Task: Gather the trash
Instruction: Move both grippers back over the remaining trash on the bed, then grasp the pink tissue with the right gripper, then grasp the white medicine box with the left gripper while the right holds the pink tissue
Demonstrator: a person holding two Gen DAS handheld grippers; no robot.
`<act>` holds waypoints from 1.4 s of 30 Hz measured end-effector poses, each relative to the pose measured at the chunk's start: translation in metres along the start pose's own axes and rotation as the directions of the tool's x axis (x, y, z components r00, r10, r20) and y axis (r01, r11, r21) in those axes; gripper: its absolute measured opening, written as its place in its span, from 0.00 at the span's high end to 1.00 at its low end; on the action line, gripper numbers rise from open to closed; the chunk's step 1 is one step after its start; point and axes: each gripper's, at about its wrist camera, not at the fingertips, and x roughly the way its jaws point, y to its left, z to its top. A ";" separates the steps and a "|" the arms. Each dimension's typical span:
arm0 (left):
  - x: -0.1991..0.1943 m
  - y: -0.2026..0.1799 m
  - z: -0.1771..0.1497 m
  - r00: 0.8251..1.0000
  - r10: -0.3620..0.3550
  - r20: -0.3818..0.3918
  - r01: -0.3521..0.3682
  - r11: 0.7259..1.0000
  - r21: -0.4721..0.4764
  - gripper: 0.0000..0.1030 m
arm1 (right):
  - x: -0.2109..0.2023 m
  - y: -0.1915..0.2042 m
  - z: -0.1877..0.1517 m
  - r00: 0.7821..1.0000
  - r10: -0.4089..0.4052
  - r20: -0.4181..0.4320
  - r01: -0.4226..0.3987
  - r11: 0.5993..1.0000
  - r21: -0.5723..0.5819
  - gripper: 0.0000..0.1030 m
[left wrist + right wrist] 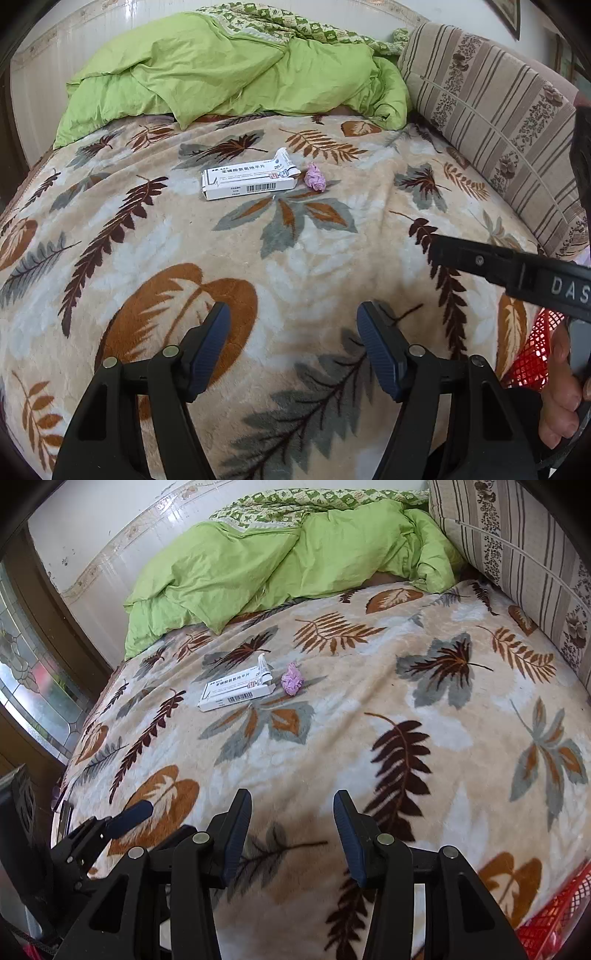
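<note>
- Leaf-print blanket [295, 258] is spread over the bed.
- White box [248, 180] and pink wad [314, 178] are seen touching, upper centre of frame.
- Left gripper [293, 325] and right gripper [292, 812] are held apart, empty, at bottom.

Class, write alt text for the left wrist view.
A white medicine box and a crumpled pink wad lie side by side on a leaf-patterned blanket. The left gripper hangs nearer the camera, jaws open and empty.

Leaf-print blanket [295, 266] covers bed; green duvet [221, 74] bunched behind; striped cushion [487, 122] alongside.
</note>
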 end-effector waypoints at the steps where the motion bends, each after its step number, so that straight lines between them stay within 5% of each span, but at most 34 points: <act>1: 0.002 0.002 0.001 1.000 0.000 -0.002 0.000 1.000 0.000 0.32 | 0.005 0.001 0.004 1.000 -0.001 0.000 0.001 1.000 0.000 0.52; 14: 0.023 0.068 0.032 0.998 0.063 0.008 -0.062 0.994 -0.091 0.32 | 0.116 0.002 0.085 0.998 -0.062 0.029 0.058 0.990 0.127 0.52; 22: 0.032 0.097 0.061 0.996 0.084 0.036 -0.080 0.993 -0.086 0.32 | 0.161 -0.010 0.102 0.999 -0.043 0.032 0.036 0.984 0.177 0.58; 27: 0.051 0.096 0.088 0.999 0.039 0.037 -0.036 0.995 -0.089 0.32 | 0.159 -0.003 0.099 0.998 -0.020 0.067 0.011 0.992 0.124 0.77; 36: 0.130 0.085 0.156 1.000 -0.013 -0.008 0.012 1.000 -0.022 0.29 | 0.138 -0.031 0.103 0.993 -0.016 0.118 -0.014 0.970 0.244 0.79; 42: 0.181 0.099 0.170 0.976 -0.174 -0.130 0.164 0.983 -0.086 0.30 | 0.133 -0.051 0.106 0.993 -0.024 0.117 -0.012 0.956 0.294 0.79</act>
